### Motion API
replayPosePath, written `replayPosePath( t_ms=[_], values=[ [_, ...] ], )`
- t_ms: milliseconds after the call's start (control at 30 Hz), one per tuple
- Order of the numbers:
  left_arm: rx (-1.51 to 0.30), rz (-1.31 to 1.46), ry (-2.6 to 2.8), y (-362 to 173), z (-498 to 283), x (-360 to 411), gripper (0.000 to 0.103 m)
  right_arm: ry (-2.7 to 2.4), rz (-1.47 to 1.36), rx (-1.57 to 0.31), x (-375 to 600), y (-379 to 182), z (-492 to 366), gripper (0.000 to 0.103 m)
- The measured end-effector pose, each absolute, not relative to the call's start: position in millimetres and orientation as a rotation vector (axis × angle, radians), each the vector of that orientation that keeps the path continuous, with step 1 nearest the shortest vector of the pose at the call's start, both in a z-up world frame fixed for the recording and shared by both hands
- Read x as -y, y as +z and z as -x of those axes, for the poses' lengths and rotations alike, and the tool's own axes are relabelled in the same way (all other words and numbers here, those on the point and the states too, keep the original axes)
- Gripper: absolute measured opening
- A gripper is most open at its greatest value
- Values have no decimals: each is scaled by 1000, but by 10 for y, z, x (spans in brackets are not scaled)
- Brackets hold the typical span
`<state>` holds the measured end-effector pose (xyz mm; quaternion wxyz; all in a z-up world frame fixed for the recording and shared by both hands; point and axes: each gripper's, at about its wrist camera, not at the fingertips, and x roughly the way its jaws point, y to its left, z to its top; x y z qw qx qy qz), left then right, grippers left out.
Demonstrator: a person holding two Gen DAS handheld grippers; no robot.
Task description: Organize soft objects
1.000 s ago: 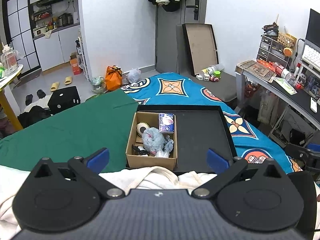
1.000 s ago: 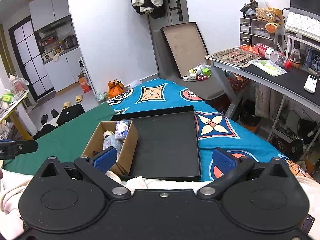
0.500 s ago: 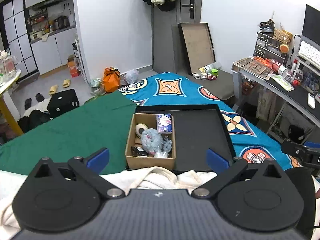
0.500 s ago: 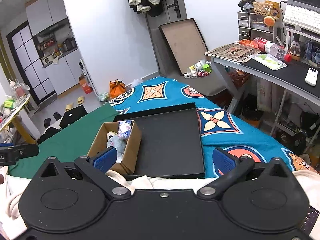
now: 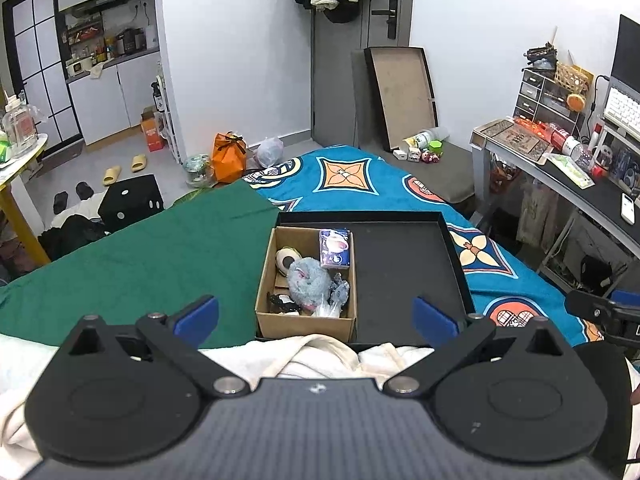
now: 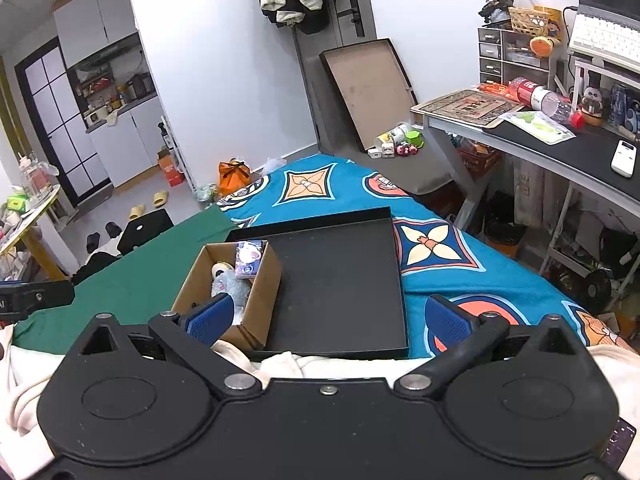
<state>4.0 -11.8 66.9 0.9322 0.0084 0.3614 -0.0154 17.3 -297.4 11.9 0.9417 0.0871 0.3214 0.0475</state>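
Both views have drifted a little since a second ago, with the cardboard box [image 5: 306, 280] and black tray [image 5: 404, 276] sitting slightly differently in frame; nothing on the bed [image 5: 160, 256] itself has shifted. The left tongs [image 5: 316, 314] stand wide apart, hovering empty above the cream blanket [image 5: 320, 356] at the bed's near edge, touching nothing. The right tongs [image 6: 330, 316] are likewise spread wide and hold nothing. The box rests in the tray's left part, against its near rim. Inside it lie a grey plush toy [image 5: 308, 280], a tissue pack [image 5: 335, 248] leaning at the far right corner, a round white-and-dark soft item [image 5: 286, 258] at the left wall, and crumpled clear plastic [image 5: 336, 296]. The tray's right part is bare. A green cloth [image 5: 140, 264] covers the bed's left side, a blue patterned sheet [image 5: 360, 184] its right. The blanket's folds lie between the tongs and the box.
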Motion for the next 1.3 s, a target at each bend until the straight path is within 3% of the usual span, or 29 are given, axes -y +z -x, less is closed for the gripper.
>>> replayPosePath(
  t_ms=[1300],
  values=[
    [-762, -6, -34, 564, -9, 158, 102, 98, -175, -661, 2981, 74, -133, 103]
  ],
)
